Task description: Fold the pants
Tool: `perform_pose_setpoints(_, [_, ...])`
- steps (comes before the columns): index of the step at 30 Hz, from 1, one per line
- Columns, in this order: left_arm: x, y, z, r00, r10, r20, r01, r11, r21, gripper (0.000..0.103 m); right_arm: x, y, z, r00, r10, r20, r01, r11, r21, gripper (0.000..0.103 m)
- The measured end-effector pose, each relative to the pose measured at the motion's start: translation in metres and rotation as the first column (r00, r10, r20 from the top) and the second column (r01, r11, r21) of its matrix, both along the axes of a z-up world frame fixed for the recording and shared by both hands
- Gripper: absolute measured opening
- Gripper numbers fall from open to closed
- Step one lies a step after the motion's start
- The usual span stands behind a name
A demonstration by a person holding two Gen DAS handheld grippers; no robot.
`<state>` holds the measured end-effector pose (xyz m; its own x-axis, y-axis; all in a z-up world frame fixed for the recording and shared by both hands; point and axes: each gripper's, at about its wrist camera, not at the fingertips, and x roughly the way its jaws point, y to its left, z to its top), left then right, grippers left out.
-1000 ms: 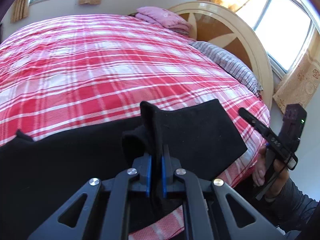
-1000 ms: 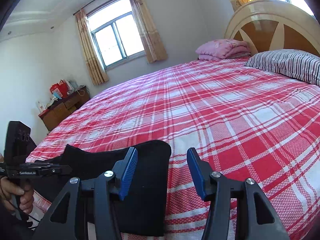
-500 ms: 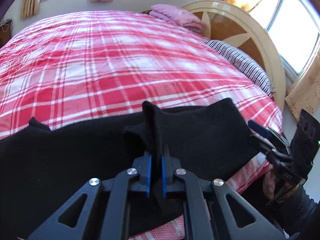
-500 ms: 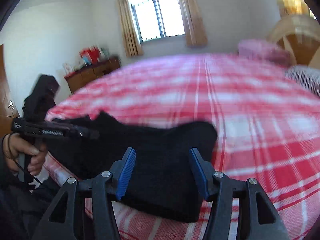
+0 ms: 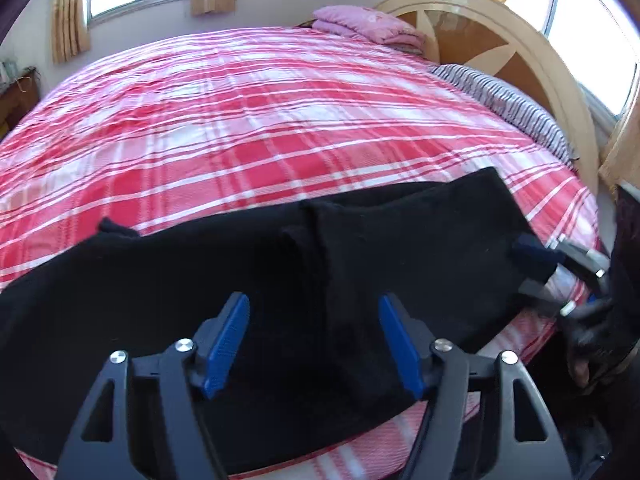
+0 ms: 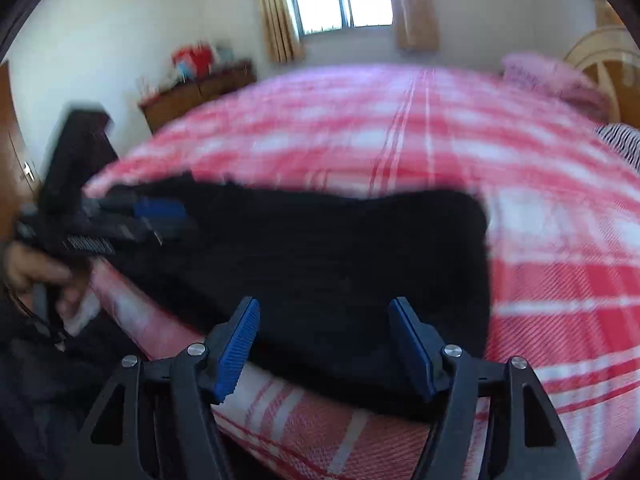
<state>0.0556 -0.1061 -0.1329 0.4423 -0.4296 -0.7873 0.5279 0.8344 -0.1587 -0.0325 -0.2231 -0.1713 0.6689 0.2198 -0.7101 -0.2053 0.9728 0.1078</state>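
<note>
Here the black pants (image 5: 280, 280) lie flat along the near edge of the red plaid bed (image 5: 280, 120), one end close to its corner by the headboard. The left gripper (image 5: 314, 344) has just sprung its jaws wide, letting go of the cloth; the right gripper (image 6: 324, 344), jaws just widened too, hovers empty over the pants. White lettering on the left gripper's side is too blurred to read.

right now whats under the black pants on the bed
The black pants lie flat on the red plaid bedspread, near the bed's front edge. Plaid shows all around them; whatever lies directly beneath the fabric is covered and cannot be seen.
</note>
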Motion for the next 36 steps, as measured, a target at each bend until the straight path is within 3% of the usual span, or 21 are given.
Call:
perform_pose_setpoints(3, [0.007,0.015,0.010,1.000,0.013,0.000,-0.013,1.000,-0.022,0.070,-0.007,0.013,0.005,0.998,0.027,0.050,-0.023,0.996,-0.091,0.069])
perform_pose_setpoints(7, [0.018,0.051,0.036,0.992,0.062,0.107,-0.068,0.996,0.052,0.070,-0.006,0.008,0.014,0.998,0.030,0.052,-0.030,1.000,0.003,0.069])
perform_pose_setpoints(10, [0.026,0.100,0.048,0.972,0.137,0.189,-0.164,0.977,0.134,0.079,-0.004,0.011,0.022,0.997,0.026,0.074,-0.028,0.999,0.034,0.069])
perform_pose_setpoints(12, [0.029,0.142,0.048,0.952,0.214,0.217,-0.255,0.950,0.180,0.080,0.001,0.020,0.028,0.996,0.044,0.081,-0.048,0.998,0.051,0.069])
perform_pose_setpoints(15, [0.031,0.217,0.037,0.898,0.369,0.239,-0.422,0.875,0.236,0.080,0.010,0.046,0.035,0.991,0.085,0.104,-0.090,0.995,0.040,0.069])
perform_pose_setpoints(18, [0.026,0.278,0.023,0.838,0.502,0.216,-0.542,0.813,0.214,0.080,0.018,0.071,0.035,0.985,0.135,0.107,-0.141,0.989,0.051,0.069])
perform_pose_setpoints(19, [0.025,0.289,0.019,0.826,0.527,0.198,-0.560,0.805,0.194,0.080,0.021,0.076,0.034,0.984,0.148,0.102,-0.154,0.986,0.061,0.069])
perform_pose_setpoints(22, [0.027,0.312,0.001,0.825,0.557,0.098,-0.566,0.814,0.131,0.080,0.031,0.094,0.023,0.975,0.215,0.055,-0.220,0.969,0.116,0.069])
perform_pose_setpoints(25, [0.031,0.304,-0.010,0.850,0.524,0.055,-0.526,0.846,0.083,0.079,0.042,0.111,-0.001,0.959,0.273,-0.080,-0.262,0.957,0.122,0.069])
perform_pose_setpoints(26, [0.033,0.298,-0.014,0.865,0.500,0.047,-0.502,0.861,0.078,0.073,0.043,0.114,-0.008,0.958,0.268,-0.098,-0.258,0.961,0.099,0.069])
perform_pose_setpoints(29, [0.034,0.279,-0.019,0.883,0.462,0.089,-0.469,0.875,0.117,0.073,0.035,0.117,-0.006,0.959,0.277,-0.062,-0.274,0.960,0.048,0.069])
perform_pose_setpoints(32, [0.031,0.278,-0.017,0.886,0.455,0.090,-0.463,0.878,0.118,0.073,0.026,0.107,0.003,0.966,0.258,-0.008,-0.256,0.962,0.090,0.069])
perform_pose_setpoints(36, [0.029,0.289,-0.015,0.894,0.444,0.054,-0.447,0.892,0.062,0.055,0.027,0.084,0.015,0.983,0.177,0.045,-0.182,0.974,0.135,0.069])
